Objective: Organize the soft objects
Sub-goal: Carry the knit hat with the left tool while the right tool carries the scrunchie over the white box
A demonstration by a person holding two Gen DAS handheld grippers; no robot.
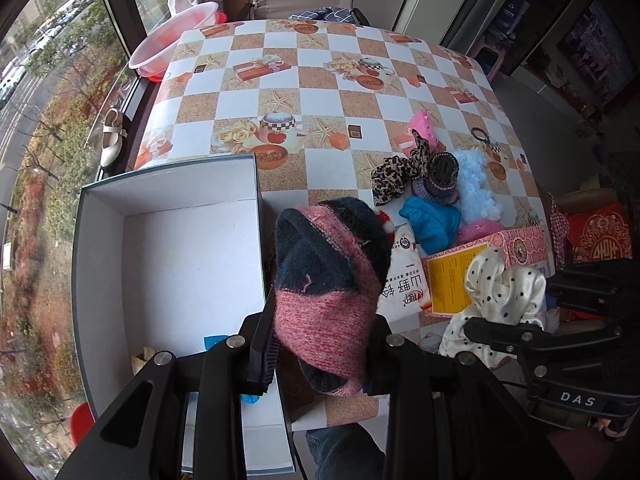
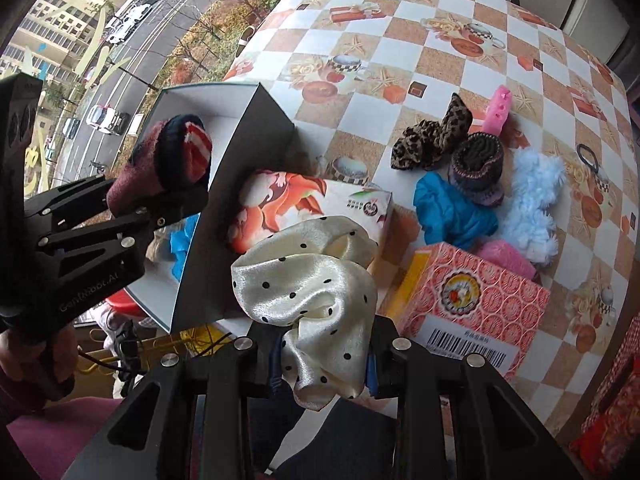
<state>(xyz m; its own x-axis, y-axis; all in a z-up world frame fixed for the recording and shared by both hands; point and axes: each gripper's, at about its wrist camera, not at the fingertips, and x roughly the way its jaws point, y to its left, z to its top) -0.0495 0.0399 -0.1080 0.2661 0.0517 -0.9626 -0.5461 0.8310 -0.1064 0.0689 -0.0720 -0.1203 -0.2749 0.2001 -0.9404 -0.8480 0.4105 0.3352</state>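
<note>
Fingers of the left gripper (image 1: 320, 354) are clenched on a pink-and-navy knitted sock (image 1: 328, 280), which stands up between them just right of the open grey box (image 1: 168, 184). The right gripper (image 2: 324, 360) is clamped on a cream polka-dot satin scrunchie (image 2: 308, 292), its folds bulging above the pads.

The left wrist view looks down into the box from above: the white floor is mostly bare, with a scrap of blue (image 1: 214, 342) and something tan at the 6 o'clock edge, partly hidden by the gripper. The right wrist view sees the same box only from its dark outer side wall, with the sock held over its rim at 9 o'clock.

Only the right wrist view shows the floral tissue pack (image 2: 312, 204) clearly, lying against the box wall behind the scrunchie. A pink patterned carton (image 2: 476, 300) sits at 3 o'clock of the scrunchie.

Beyond, on the chequered bench (image 1: 320, 60) at 1 o'clock, lies a loose cluster: a leopard-print scrunchie (image 2: 432, 136), a purple knitted piece (image 2: 478, 168), a blue cloth (image 2: 452, 208), a pale blue fluffy item (image 2: 532, 200) and a pink piece (image 2: 498, 110). A black hair tie (image 2: 588, 154) lies apart at the right.
</note>
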